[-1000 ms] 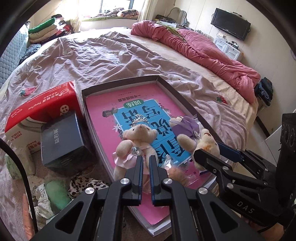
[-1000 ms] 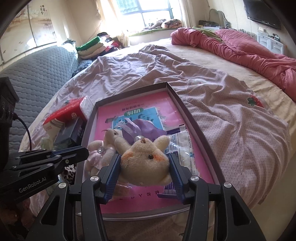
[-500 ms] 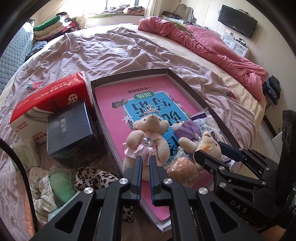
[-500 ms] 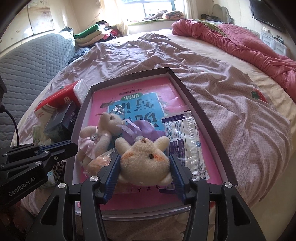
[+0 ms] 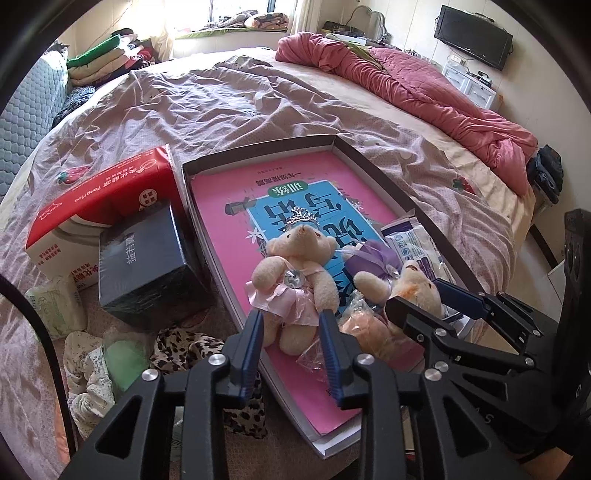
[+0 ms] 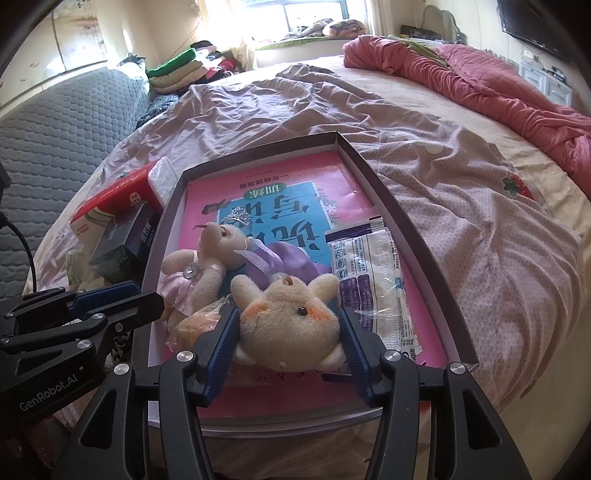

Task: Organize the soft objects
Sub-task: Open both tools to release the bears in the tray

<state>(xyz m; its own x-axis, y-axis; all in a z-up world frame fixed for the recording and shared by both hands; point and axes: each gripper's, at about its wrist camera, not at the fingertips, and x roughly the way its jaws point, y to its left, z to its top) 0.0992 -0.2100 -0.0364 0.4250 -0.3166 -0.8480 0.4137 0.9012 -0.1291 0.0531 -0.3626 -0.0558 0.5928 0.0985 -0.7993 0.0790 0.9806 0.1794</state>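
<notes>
While the cream plush bear in a pink dress lies on the pink book inside the shallow grey box, its long axis runs straight ahead between the left gripper's blue pads, whose jaws have just been opening and stand narrowly parted astride its legs. Beside it, the right gripper clamps the purple-dressed bear's head.

A wide bed with a crumpled mauve sheet fills the room. Behind it a bright window pours in daylight; a television hangs on the pale wall right of the bed, a grey quilted sofa left.
</notes>
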